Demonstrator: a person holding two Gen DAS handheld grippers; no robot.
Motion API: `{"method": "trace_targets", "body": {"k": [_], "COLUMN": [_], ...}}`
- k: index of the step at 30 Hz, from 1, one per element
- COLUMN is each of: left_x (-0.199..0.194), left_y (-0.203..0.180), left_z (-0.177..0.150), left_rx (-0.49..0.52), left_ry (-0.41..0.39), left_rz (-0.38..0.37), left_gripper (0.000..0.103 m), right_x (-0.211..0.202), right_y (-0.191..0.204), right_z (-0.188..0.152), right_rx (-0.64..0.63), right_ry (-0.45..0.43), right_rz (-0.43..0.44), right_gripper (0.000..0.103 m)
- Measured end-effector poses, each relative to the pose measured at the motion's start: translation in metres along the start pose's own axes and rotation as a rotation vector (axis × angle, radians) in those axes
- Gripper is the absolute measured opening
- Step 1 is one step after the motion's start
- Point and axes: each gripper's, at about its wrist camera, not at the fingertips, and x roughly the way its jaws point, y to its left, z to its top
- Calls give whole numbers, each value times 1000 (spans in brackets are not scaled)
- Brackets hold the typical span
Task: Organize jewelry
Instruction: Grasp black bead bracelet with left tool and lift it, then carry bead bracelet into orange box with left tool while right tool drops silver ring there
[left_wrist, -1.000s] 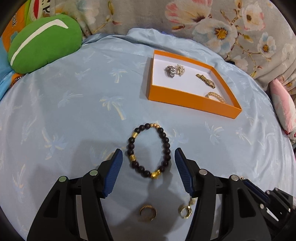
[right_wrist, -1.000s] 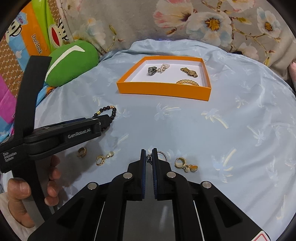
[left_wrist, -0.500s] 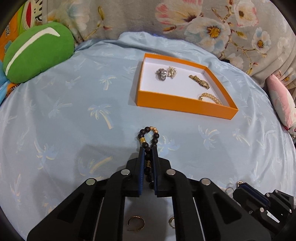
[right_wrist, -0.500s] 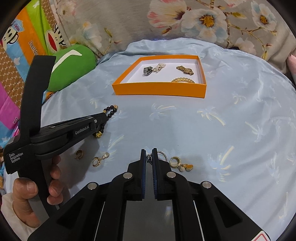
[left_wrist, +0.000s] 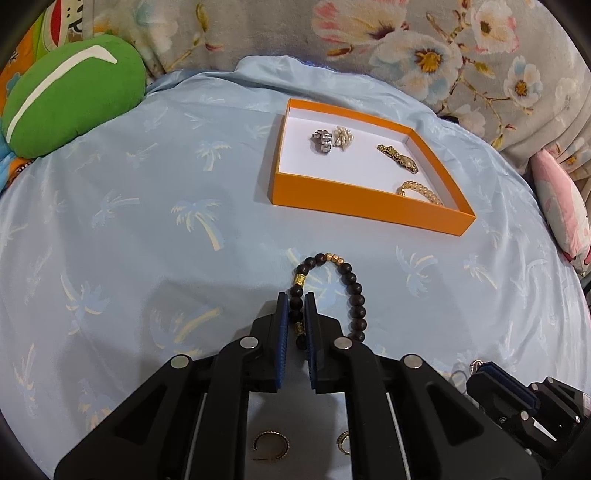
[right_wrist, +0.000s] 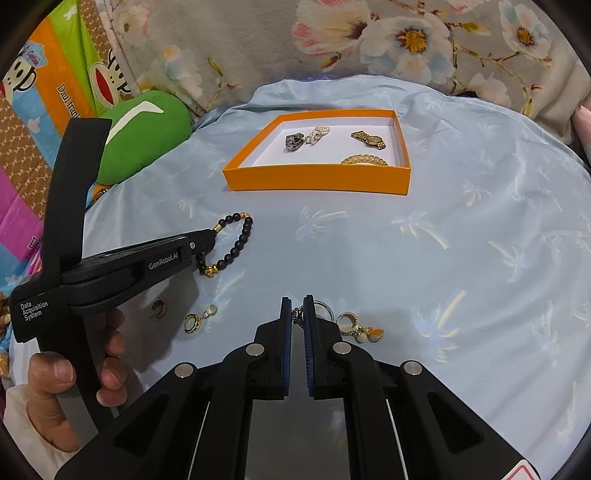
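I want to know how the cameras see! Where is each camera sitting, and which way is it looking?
Left wrist view: sits on the left gripper, looking forward and down along its fingers, shut on the beaded bracelet; only the right gripper's tip shows as well.
Right wrist view: sits on the right gripper, shut on a small ring piece; the left gripper and the hand holding it show at left.
Both share: the orange box, the bracelet, the blue palm-print sheet and the green cushion.
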Motion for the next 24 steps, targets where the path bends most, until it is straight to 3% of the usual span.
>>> {"method": "trace_targets", "body": {"k": [10, 17, 24], "left_x": [-2, -34, -67], "left_y": [-7, -10, -16], "left_z": [-1, 13, 48], "left_rx": [38, 39, 64], "left_ry": [-8, -94, -176], "left_rz": [4, -29, -54], "left_gripper": [7, 7, 7], "right_x": [2, -10, -19], "right_y": [0, -4, -8], "right_z": [-2, 12, 51], "right_rx": [-2, 12, -7], "right_ry": [4, -31, -87], "right_rz": [-1, 26, 44], "right_gripper": [7, 7, 7]}}
